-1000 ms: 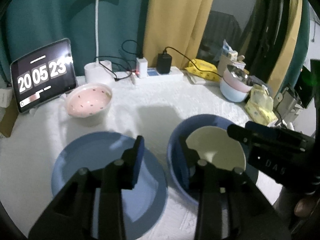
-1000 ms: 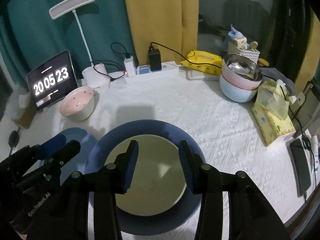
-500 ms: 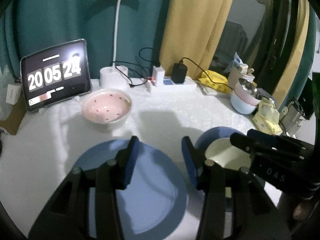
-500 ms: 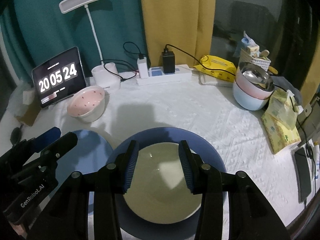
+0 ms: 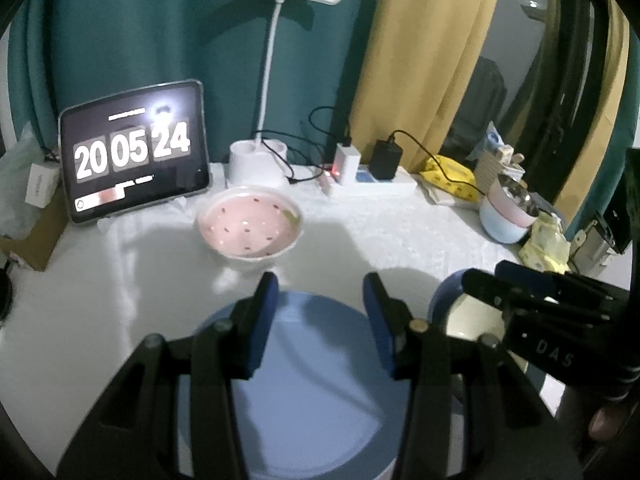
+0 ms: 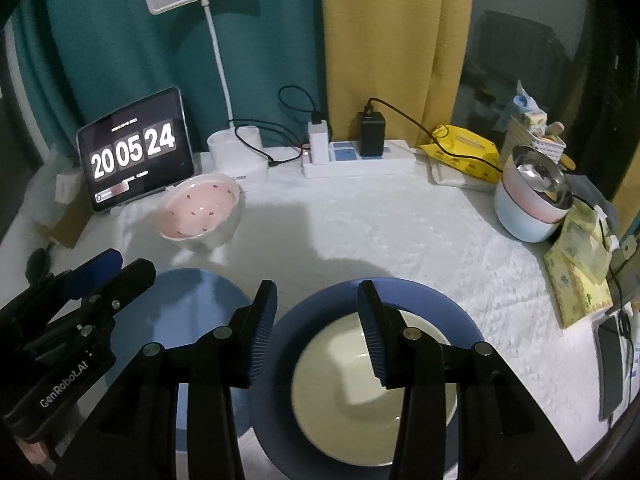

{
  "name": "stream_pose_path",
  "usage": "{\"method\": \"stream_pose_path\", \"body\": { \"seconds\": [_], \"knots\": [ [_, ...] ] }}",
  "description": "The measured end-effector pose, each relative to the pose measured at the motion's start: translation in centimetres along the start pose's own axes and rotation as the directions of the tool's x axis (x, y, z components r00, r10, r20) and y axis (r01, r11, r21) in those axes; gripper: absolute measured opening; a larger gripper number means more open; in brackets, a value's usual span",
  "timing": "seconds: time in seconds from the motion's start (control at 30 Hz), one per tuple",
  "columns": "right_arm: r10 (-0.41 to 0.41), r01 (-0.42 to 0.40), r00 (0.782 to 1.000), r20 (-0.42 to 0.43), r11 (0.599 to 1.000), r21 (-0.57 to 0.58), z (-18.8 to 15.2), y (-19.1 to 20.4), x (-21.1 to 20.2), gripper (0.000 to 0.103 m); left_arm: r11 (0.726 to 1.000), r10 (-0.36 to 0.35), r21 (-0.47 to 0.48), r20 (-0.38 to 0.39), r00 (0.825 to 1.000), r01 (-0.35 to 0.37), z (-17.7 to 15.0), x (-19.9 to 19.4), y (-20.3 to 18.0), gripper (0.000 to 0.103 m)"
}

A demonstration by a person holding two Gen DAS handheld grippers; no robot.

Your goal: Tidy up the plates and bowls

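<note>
Looking along the left gripper point(image 5: 318, 312), the two blue-padded fingers point(image 5: 262, 320) stand partly apart with nothing between them, held over the far edge of a light blue plate point(image 5: 312, 408) that lies flat on the white tablecloth point(image 5: 400, 232). Beyond the fingertips, a pink bowl point(image 5: 249, 227) with small dark specks sits upright on the cloth, just in front of a tablet point(image 5: 134, 150) showing a flip clock and a white desk lamp point(image 5: 276, 40). To the right, the right gripper point(image 5: 532, 292) reaches across a dark blue plate point(image 5: 442, 300) that carries a cream bowl point(image 5: 476, 316); a fingertip of the person's hand point(image 5: 604, 424) shows at the lower right edge. A white power strip point(image 5: 372, 184) lies along the back by the curtains, and a stack of pastel bowls point(image 5: 506, 216) stands at the far right. Seen from the right wrist, the right gripper point(image 6: 316, 312) also has its fingers point(image 6: 370, 328) partly apart and empty, poised above the cream bowl point(image 6: 360, 396), which sits centred on the dark blue plate point(image 6: 452, 320). The light blue plate point(image 6: 192, 304) lies just beside it on the left, their rims close, with the left gripper point(image 6: 104, 276) hanging over it. The pink bowl point(image 6: 202, 210) rests tilted near the tablet point(image 6: 134, 150), well apart from both plates, and the stack of pastel bowls point(image 6: 528, 204) stands at the right by yellow tissue packs point(image 6: 580, 276).
</note>
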State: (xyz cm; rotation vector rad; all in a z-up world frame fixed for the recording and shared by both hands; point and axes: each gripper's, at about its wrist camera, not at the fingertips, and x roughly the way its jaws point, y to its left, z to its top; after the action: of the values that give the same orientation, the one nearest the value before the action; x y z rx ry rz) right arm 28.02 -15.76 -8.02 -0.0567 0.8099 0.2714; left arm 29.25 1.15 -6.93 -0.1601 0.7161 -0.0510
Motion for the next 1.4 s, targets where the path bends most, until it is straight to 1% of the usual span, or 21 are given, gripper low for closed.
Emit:
{"method": "stream_pose_path", "body": {
  "seconds": [0.5,0.63,1.13,1.4],
  "knots": [
    [0.02,-0.02,1.0,-0.003,0.999,-0.047,2.2,2.8,1.8,0.044,1.0,0.009,-0.029,0.006,1.0,-0.008,1.2,1.0,3.6,0.047],
    [0.028,-0.028,1.0,-0.008,0.998,-0.054,2.9,3.5,2.4,0.044,0.999,0.009,-0.037,0.023,1.0,-0.009,1.7,1.1,4.7,0.049],
    [0.024,-0.026,0.999,-0.022,0.994,-0.102,5.1,6.8,5.0,0.044,0.997,0.014,-0.075,0.009,1.0,-0.013,3.1,3.0,8.6,0.05],
    [0.027,-0.031,0.999,-0.044,0.996,-0.086,5.8,8.0,7.2,0.044,0.995,0.014,-0.096,-0.018,1.0,-0.016,3.7,5.0,10.8,0.05]
  ]
}}
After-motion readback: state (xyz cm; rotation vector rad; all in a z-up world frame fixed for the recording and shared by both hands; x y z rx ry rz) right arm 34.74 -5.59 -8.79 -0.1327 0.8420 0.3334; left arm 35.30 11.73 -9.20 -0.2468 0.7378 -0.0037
